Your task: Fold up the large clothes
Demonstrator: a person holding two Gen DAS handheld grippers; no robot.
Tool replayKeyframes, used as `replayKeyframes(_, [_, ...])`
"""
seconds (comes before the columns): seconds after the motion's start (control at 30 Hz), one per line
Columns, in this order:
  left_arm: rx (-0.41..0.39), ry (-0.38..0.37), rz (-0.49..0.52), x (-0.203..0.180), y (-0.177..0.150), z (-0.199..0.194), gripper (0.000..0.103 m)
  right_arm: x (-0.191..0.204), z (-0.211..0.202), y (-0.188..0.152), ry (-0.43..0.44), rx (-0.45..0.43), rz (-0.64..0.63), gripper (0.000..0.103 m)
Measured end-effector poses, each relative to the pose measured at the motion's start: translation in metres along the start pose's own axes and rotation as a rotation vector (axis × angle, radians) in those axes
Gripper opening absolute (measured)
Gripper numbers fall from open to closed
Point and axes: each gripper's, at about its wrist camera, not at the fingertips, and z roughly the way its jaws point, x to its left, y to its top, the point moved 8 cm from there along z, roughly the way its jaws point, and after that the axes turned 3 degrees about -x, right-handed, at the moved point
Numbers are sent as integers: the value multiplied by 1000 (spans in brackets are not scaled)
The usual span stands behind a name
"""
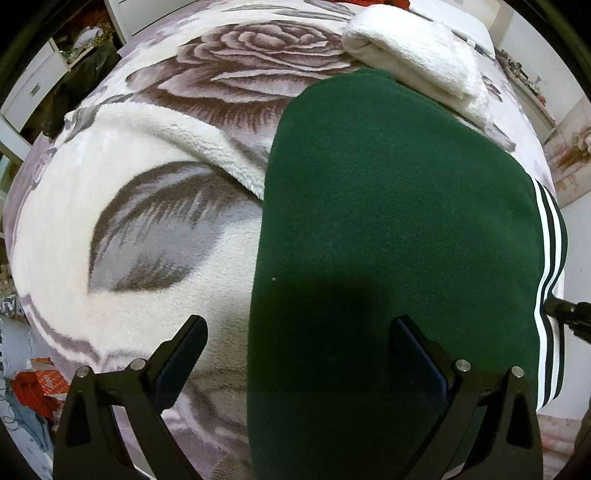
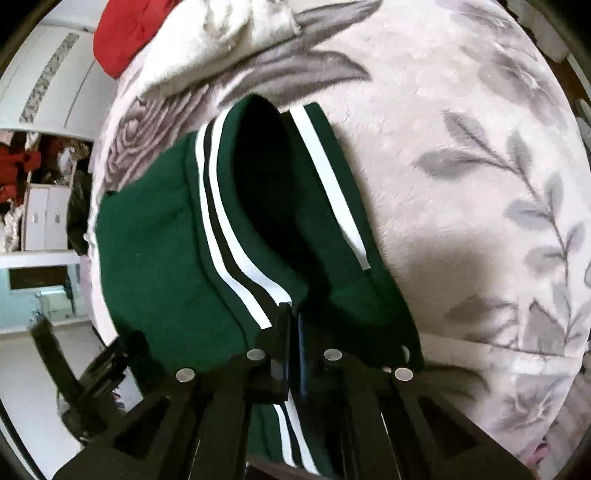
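Floral blanket (image 1: pixel 155 236), cream w/ grey-mauve roses & leaves, covered the bed and filled most of both views; I used it as my ref. On it lay the green garment (image 1: pixel 388 229), dark green fleece w/ white stripes (image 1: pixel 550 236) along one edge, spread flat in the left wrist view and running from near the cam toward the blanket's far end. Just beyond the garment's far end sat a folded white towel (image 1: pixel 417 55), touching or nearly touching it; I couldn't tell which. A white fleecy fold (image 1: pixel 147 140) lay on the blanket next to the garment's left edge.

My left gripper (image 1: pixel 299 332) hung over the blanket w/ jaws spread wide, nothing between them; one finger over bare blanket, the other over the green cloth. Couldn't tell if the tips touched the fabric.

My right gripper (image 2: pixel 291 321) was clamped tight on the garment's striped edge (image 2: pixel 236 258), jaws pressed together w/ cloth pinched between. From that pinch the striped edge arched up off the blanket, making a dark hollow fold, w/ a single white stripe (image 2: pixel 328 184) on the layer beneath. The rest of the green body (image 2: pixel 155 251) stayed down on the blanket.

Past the blanket's far end I saw a red cloth (image 2: pixel 122 33) and crumpled white fabric (image 2: pixel 207 40). Off the blanket's side, white cabinets (image 2: pixel 44 218) & clutter, blurry.
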Motion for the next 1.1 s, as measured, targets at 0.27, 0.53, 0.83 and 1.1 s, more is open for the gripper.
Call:
replayKeyframes(0.27, [-31,-115,-65,31,19,-13,103,-12,1,11,112,74,-13,91])
replayKeyframes(0.53, [69,-374,-116,22,7,22,103,-11,47,21,-2,105,-191,92])
replayKeyframes(0.83, [132,-665,-166,-13,3,53,103,-26,91,22,338,298,-147,103])
replayKeyframes(1.1, [115,-717,-178,-13,6,54,102,3,117,13,513,414,-123,103])
